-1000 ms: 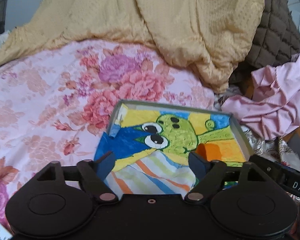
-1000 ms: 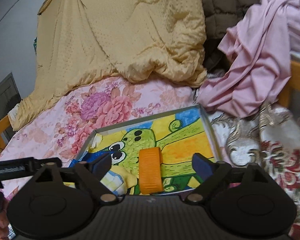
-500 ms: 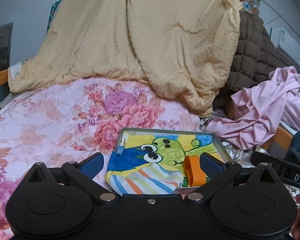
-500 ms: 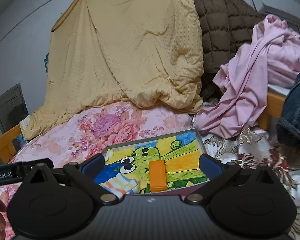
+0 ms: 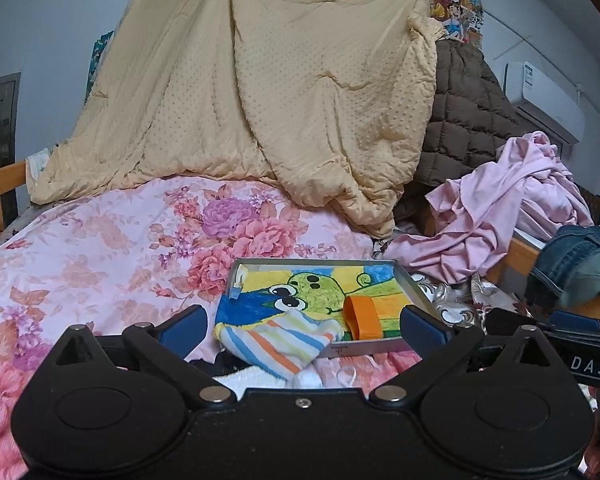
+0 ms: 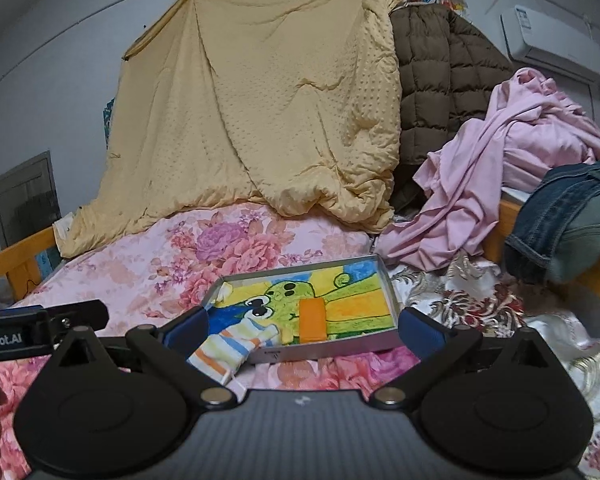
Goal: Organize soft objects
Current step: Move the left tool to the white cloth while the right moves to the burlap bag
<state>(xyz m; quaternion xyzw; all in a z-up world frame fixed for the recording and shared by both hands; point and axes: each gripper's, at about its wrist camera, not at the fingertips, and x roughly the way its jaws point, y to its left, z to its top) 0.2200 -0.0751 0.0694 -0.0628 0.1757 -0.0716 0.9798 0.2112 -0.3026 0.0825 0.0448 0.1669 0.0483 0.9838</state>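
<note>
A shallow grey tray (image 5: 416, 294) (image 6: 392, 292) with a green cartoon picture inside lies on the floral bedspread. A striped soft cloth (image 5: 276, 340) (image 6: 228, 350) hangs over its near left corner. An orange block (image 5: 362, 316) (image 6: 312, 318) lies in the tray. My left gripper (image 5: 302, 322) is open and empty, held back from the tray's near edge. My right gripper (image 6: 304, 326) is open and empty too, just short of the tray.
A yellow quilt (image 5: 260, 100) hangs at the back. A brown padded coat (image 6: 440, 80), a pink garment (image 6: 500, 176) and jeans (image 6: 572, 220) are piled at the right. Wooden bed rails (image 6: 16, 260) run along the left. White and dark fabric (image 5: 252, 376) lies below the left gripper.
Both grippers have pulled back and up from the tray, so it looks smaller and more of the room shows. The striped cloth and orange block stay in the tray.
</note>
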